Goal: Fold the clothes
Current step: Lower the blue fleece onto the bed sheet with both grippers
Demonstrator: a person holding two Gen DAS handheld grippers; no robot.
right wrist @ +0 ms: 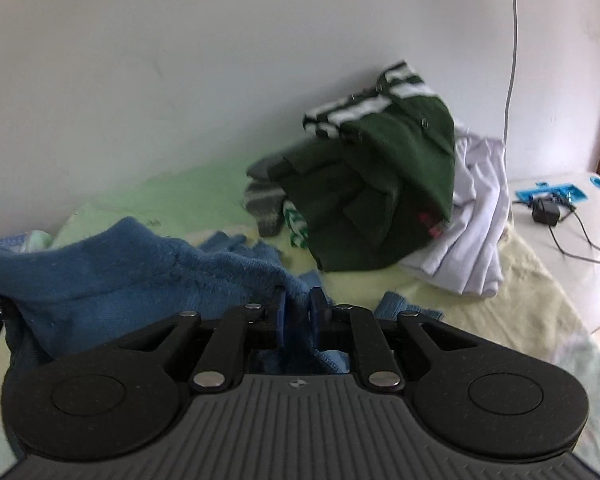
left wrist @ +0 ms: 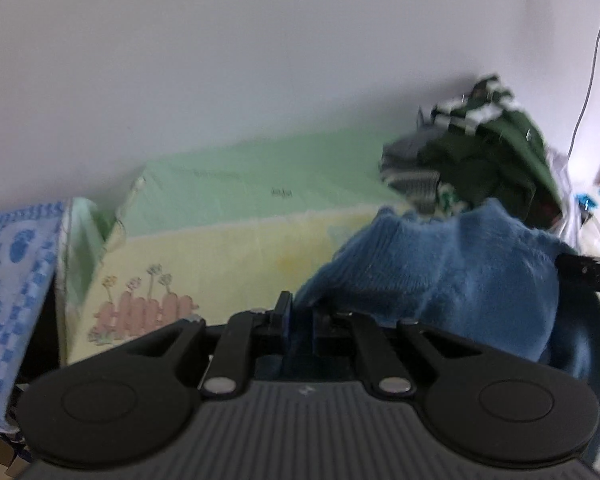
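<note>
A blue knitted garment (left wrist: 440,264) is stretched between both grippers above a bed. My left gripper (left wrist: 300,316) is shut on one edge of it, with cloth bunched between the fingers. In the right wrist view the same blue garment (right wrist: 132,272) spreads to the left, and my right gripper (right wrist: 298,312) is shut on its near edge. The other gripper's black tip shows at the far right of the left wrist view and at the far left edge of the right wrist view.
A pile of dark green clothes with striped cuffs (right wrist: 380,184) lies against the wall, beside white garments (right wrist: 476,216). A pale green and yellow blanket (left wrist: 236,232) covers the bed. A blue patterned towel (left wrist: 16,280) hangs at left. A black charger with its cable (right wrist: 546,212) lies at right.
</note>
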